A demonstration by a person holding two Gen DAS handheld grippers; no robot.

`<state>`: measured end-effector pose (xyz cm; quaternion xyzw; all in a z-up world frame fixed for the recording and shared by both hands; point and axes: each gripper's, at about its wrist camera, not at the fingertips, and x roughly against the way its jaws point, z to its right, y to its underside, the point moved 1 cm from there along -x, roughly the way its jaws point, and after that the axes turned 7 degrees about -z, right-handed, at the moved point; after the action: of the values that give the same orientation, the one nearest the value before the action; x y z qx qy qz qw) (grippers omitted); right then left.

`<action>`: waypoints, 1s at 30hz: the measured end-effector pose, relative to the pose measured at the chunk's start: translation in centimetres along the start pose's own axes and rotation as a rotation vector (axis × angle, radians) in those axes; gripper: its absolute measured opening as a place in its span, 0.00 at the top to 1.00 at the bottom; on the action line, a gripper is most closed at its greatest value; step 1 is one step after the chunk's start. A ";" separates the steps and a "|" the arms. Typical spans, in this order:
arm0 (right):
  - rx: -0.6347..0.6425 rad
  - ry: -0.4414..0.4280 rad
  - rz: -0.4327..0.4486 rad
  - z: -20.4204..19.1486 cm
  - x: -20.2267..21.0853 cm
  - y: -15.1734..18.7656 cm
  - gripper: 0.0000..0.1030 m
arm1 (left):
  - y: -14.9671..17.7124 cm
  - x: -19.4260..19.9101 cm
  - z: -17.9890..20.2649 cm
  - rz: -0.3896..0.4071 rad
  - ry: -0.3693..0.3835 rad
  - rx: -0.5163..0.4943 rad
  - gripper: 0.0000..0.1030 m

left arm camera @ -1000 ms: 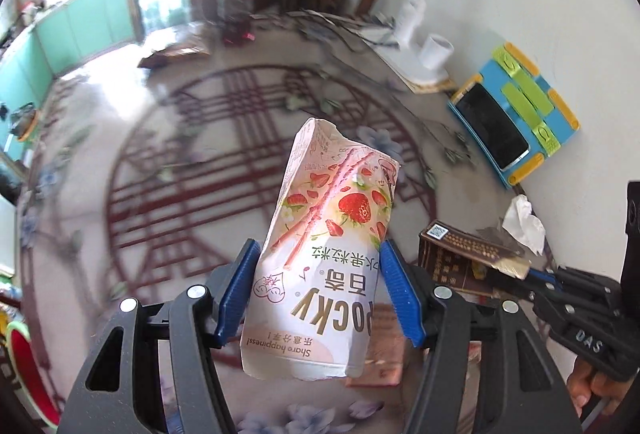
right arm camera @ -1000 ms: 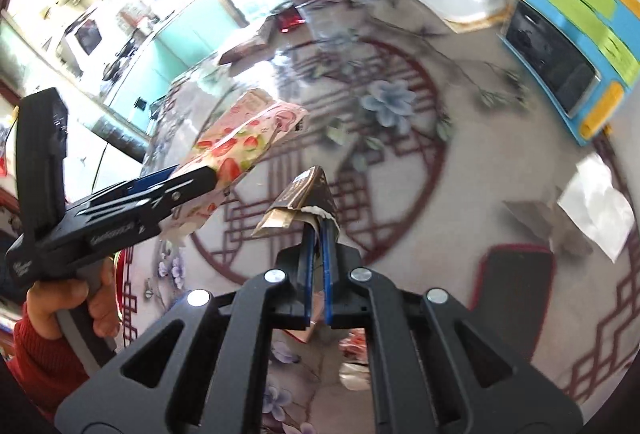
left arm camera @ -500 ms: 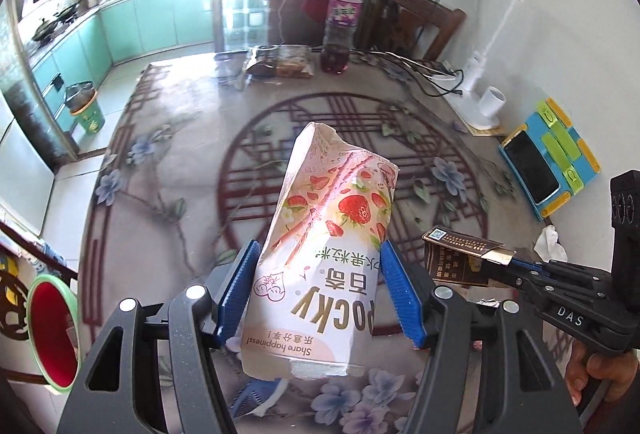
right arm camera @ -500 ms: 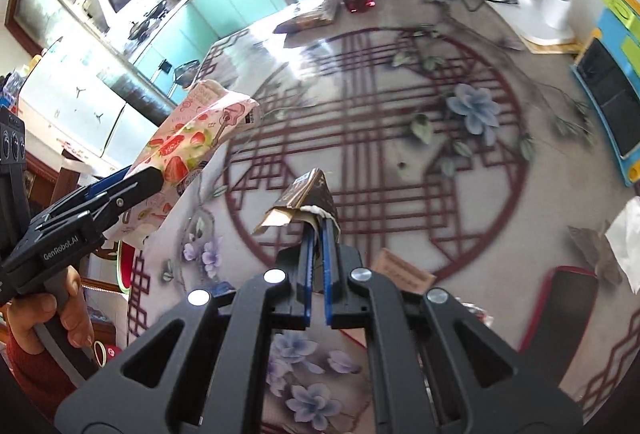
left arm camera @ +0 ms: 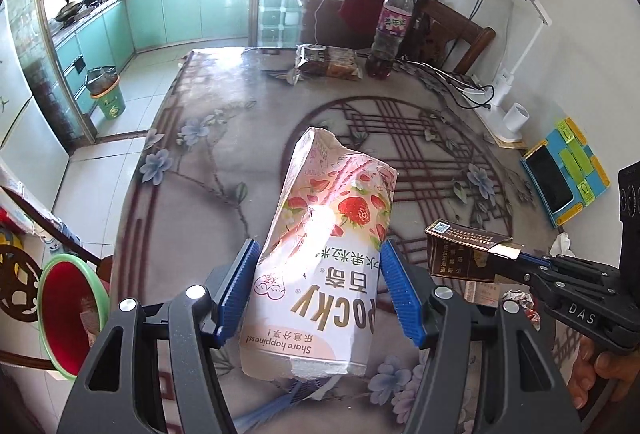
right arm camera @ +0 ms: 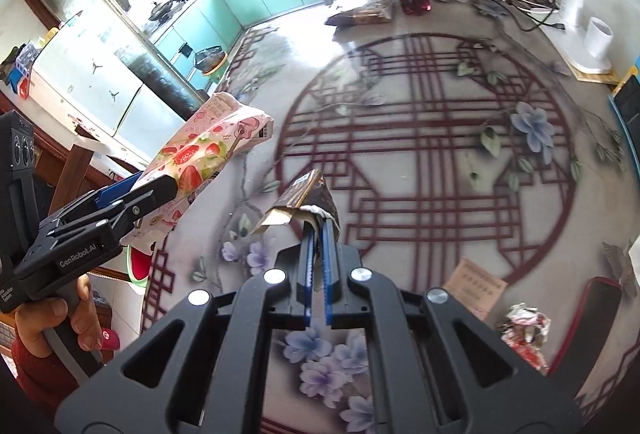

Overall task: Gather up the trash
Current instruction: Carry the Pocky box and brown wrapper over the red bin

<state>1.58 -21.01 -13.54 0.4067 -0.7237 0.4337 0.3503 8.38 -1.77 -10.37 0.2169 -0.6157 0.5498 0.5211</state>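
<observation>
My left gripper (left arm camera: 318,280) is shut on a pink strawberry Pocky box (left arm camera: 328,254) and holds it in the air above the table. It also shows in the right wrist view (right arm camera: 200,158). My right gripper (right arm camera: 319,226) is shut on a flattened brown cigarette pack (right arm camera: 304,194), also seen in the left wrist view (left arm camera: 464,250). A red bin with a green rim (left arm camera: 68,306) stands on the floor left of the table. Crumpled foil wrappers (right arm camera: 524,326) lie on the table at the right.
A floral glass-topped table (left arm camera: 224,170) holds a drink bottle (left arm camera: 390,30), a snack bag (left arm camera: 328,58), a desk lamp (left arm camera: 508,82), a phone in a blue holder (left arm camera: 564,178), a paper slip (right arm camera: 476,286) and a tissue (left arm camera: 560,244). A green bin (left arm camera: 106,92) stands in the kitchen.
Both grippers have risen and tilted up, keeping their hold on the box and the pack. The table's far end, the kitchen and the red bin have come into view.
</observation>
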 end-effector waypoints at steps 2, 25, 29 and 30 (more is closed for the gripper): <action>0.005 -0.001 -0.003 -1.0 -0.3 0.0 0.96 | 0.2 0.1 -0.9 0.000 0.000 0.006 0.42; 0.085 -0.016 -0.034 -10.5 -4.1 -0.6 0.96 | 1.9 1.5 -12.0 -0.004 -0.038 0.091 0.42; 0.103 -0.019 -0.047 -12.2 -5.0 -0.5 0.96 | 2.3 1.6 -14.1 -0.003 -0.046 0.114 0.42; 0.108 -0.020 -0.049 -12.6 -5.2 -0.6 0.96 | 2.4 1.6 -14.6 -0.003 -0.047 0.120 0.42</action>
<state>6.23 -8.17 -13.07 0.4468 -0.6927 0.4592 0.3312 11.61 12.64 -12.18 0.2616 -0.5934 0.5798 0.4932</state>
